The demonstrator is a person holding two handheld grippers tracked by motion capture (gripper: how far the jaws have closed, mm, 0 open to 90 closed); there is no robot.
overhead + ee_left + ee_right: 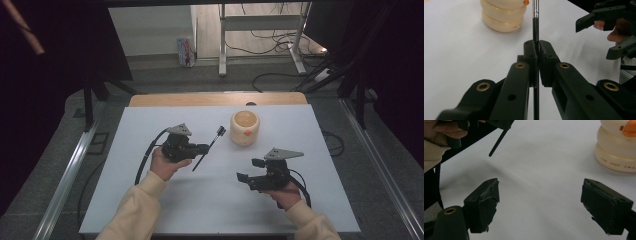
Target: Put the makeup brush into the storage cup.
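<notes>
A thin black brush [209,146] with a silver ferrule is clamped mid-handle in my left gripper [204,148], which is shut on it. It slants above the white table, head toward a cream ribbed holder [245,128] with an orange duck bill. In the left gripper view the pads [531,53] pinch the brush [535,25], which points at the holder [504,15]. My right gripper [249,170] hovers open at the right with nothing between its jaws. The right gripper view shows that gripper [549,200] spread wide over bare table, the brush's handle end [497,142] at upper left and the holder [616,150] at upper right.
White sheet [150,200] covers the table, with a wooden edge [215,98] at the back. Cables trail from both grippers. The right gripper [599,37] shows at the upper right of the left gripper view. Dark stands and floor cables lie beyond the table.
</notes>
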